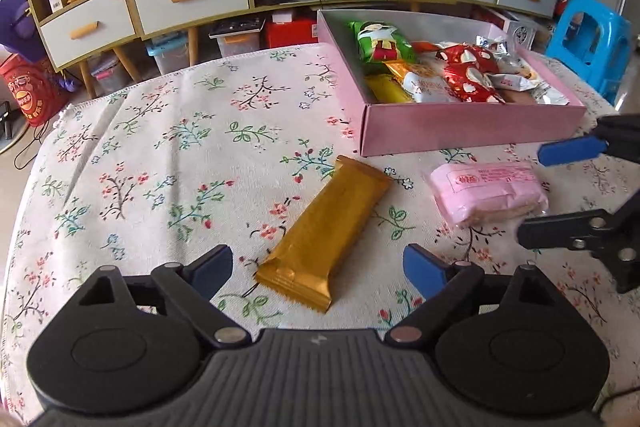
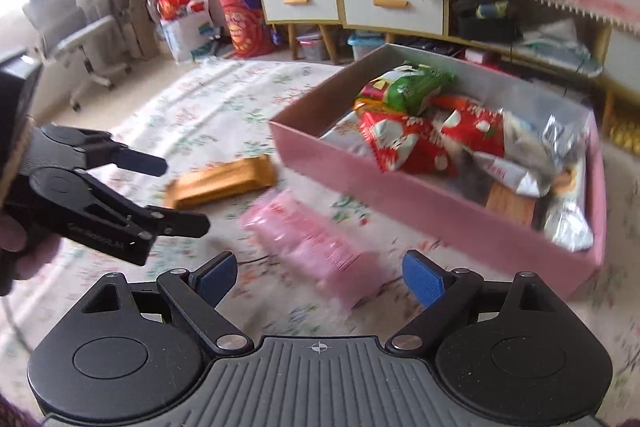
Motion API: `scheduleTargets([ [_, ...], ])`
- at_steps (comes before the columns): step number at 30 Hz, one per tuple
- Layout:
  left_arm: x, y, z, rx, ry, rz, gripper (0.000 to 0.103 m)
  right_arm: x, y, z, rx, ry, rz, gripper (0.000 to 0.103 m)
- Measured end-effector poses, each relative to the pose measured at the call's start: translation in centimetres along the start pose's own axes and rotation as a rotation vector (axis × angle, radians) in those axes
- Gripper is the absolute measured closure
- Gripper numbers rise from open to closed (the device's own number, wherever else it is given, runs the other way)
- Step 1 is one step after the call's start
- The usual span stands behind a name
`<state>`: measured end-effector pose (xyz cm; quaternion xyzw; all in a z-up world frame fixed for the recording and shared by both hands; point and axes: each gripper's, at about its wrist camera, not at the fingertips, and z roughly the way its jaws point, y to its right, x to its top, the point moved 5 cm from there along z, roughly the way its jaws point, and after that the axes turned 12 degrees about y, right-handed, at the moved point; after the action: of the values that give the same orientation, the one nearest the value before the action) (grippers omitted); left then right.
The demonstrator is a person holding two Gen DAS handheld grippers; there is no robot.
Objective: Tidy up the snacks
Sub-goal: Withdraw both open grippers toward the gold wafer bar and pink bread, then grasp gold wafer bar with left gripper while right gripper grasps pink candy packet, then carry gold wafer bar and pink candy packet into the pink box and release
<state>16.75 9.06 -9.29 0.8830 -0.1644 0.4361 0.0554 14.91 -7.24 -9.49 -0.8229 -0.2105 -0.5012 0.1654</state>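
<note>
- Most snacks already lie in the pink box [image 1: 460, 129] on the table [image 1: 160, 147]
- Gold bar [image 1: 332, 223] and pink packet [image 1: 486, 193] remain outside; left hand-held gripper [image 1: 318, 263] and right hand-held gripper [image 2: 320, 277] gape wide, empty

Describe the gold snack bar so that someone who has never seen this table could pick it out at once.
Start at the pink box full of snacks on the flowered tablecloth. Two packets lie loose on the cloth in front of it. The gold snack bar is the long, shiny, plain one lying at a slant, left of the shorter pink packet.
</note>
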Motion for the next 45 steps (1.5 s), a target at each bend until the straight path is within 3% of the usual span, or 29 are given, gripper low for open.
scheduleTargets([
  [6, -0.2, 0.4, -0.2, -0.009, 0.014, 0.031, 0.02, 0.2, -0.8, 2.6, -0.011, -0.006, -0.106, 0.012],
  [10, -0.3, 0.2, -0.4, -0.022, 0.019, 0.015, 0.034, -0.1, -1.0, 3.2, -0.014, -0.007, -0.126, 0.014],
  [13, -0.2, 0.2, -0.6, -0.027, 0.02, 0.008, 0.046, -0.4, -1.2, 3.0, -0.015, -0.004, -0.136, 0.026],
  [17, -0.1, 0.3, -0.7, -0.032, 0.015, 0.002, 0.062, -0.5, -1.3, 2.2, -0.015, 0.005, -0.135, 0.051],
  [21, -0.1, 0.3, -0.8, -0.036, 0.003, -0.015, 0.067, -0.5, -1.4, 1.7, -0.038, -0.002, -0.156, 0.065],
  [24, -0.1, 0.4, -0.8, -0.036, -0.006, -0.025, 0.069, -0.7, -1.2, 1.4, -0.049, -0.016, -0.144, 0.068],
  [32, -0.2, 0.7, -1.0, -0.041, -0.018, -0.023, 0.069, -1.4, -1.0, 0.4, -0.04, -0.042, -0.097, 0.069],
  [37, -0.2, 0.7, -1.0, -0.044, -0.025, -0.021, 0.069, -1.5, -1.2, 0.4, -0.028, -0.044, -0.112, 0.064],
  [41, -0.2, 0.8, -1.1, -0.044, -0.029, -0.021, 0.069, -1.2, -1.2, 0.7, -0.053, -0.031, -0.148, 0.03],
  [45, -0.2, 0.8, -1.0, -0.046, -0.03, -0.022, 0.068, -0.8, -1.2, 1.7, -0.051, -0.033, -0.179, 0.029],
])
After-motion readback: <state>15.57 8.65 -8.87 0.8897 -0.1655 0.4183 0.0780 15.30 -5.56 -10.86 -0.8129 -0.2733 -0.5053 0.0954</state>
